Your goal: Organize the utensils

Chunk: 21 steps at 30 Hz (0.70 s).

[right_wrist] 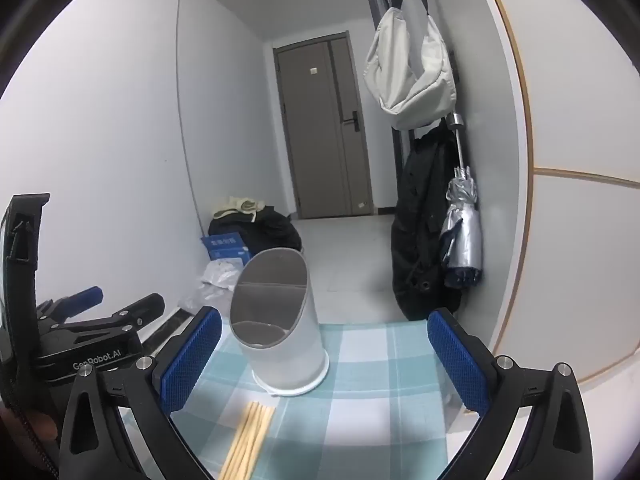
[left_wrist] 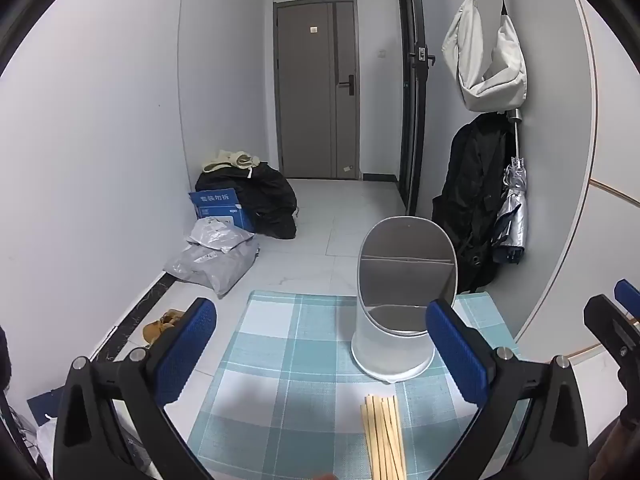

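Note:
A white utensil holder with a slanted grey-lined opening stands upright on a blue checked mat. A bundle of pale wooden chopsticks lies flat on the mat in front of it. My left gripper is open and empty above the mat, with the holder near its right finger. In the right wrist view the holder and chopsticks lie between the open, empty fingers of my right gripper. The left gripper body shows at the left.
The mat lies on a small table by a white wall. Beyond its far edge, bags and parcels lie on the tiled floor. A black coat, umbrella and white bag hang at right.

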{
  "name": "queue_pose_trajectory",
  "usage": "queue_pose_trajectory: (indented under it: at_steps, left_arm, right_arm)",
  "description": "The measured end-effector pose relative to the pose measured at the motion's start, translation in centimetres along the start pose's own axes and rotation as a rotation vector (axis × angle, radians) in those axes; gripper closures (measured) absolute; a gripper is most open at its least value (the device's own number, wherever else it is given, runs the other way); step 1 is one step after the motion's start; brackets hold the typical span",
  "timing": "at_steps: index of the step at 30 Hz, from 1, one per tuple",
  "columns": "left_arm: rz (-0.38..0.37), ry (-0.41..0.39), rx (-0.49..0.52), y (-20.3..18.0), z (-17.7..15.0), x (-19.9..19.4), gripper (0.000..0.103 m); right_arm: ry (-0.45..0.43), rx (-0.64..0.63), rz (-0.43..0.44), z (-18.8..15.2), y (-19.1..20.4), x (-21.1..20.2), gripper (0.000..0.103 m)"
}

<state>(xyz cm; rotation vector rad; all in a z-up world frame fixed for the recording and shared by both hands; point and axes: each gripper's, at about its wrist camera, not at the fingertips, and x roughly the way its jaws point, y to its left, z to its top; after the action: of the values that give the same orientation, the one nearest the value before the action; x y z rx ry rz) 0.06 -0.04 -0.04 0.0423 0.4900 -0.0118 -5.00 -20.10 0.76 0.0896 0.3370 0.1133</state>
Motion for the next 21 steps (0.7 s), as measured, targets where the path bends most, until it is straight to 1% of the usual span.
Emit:
queue_pose_trajectory:
  at_steps: [3, 5, 6, 7, 10, 13, 16, 21]
  left_arm:
    - [0.022, 0.014, -0.002, -0.4, 0.1, 0.1, 0.001]
    - [0.021, 0.019, -0.010, -0.9, 0.6, -0.1, 0.001]
    - [0.027, 0.020, -0.006, -1.3, 0.6, -0.3, 0.001]
    - [0.017, 0.019, -0.028, -0.5, 0.5, -0.2, 0.001]
    - [0.008, 0.017, -0.033, 0.3, -0.2, 0.2, 0.001]
    - [0.006, 0.001, -0.030, 0.3, -0.2, 0.1, 0.001]
    - [-0.006, 0.007, -0.036, 0.4, -0.3, 0.2, 0.001]
    - [-0.004, 0.019, -0.046, 0.5, -0.2, 0.5, 0.001]
  right_arm:
    - [0.005, 0.001, -0.001, 0.1, -0.4, 0.1, 0.000]
    - [0.012, 0.002, -0.004, 0.2, -0.8, 0.4, 0.000]
    - [-0.017, -0.028, -0.018, 0.2, 0.0, 0.1, 0.000]
    - [-0.017, -0.034, -0.022, 0.2, 0.2, 0.0, 0.000]
    - [-0.013, -0.031, -0.020, 0.1, 0.5, -0.2, 0.000]
    - [-0.011, -0.038, -0.024, 0.1, 0.7, -0.1, 0.000]
    - [-0.007, -0.023, -0.027, 0.1, 0.1, 0.0, 0.000]
    - [-0.008, -0.018, -0.044, 0.2, -0.3, 0.1, 0.000]
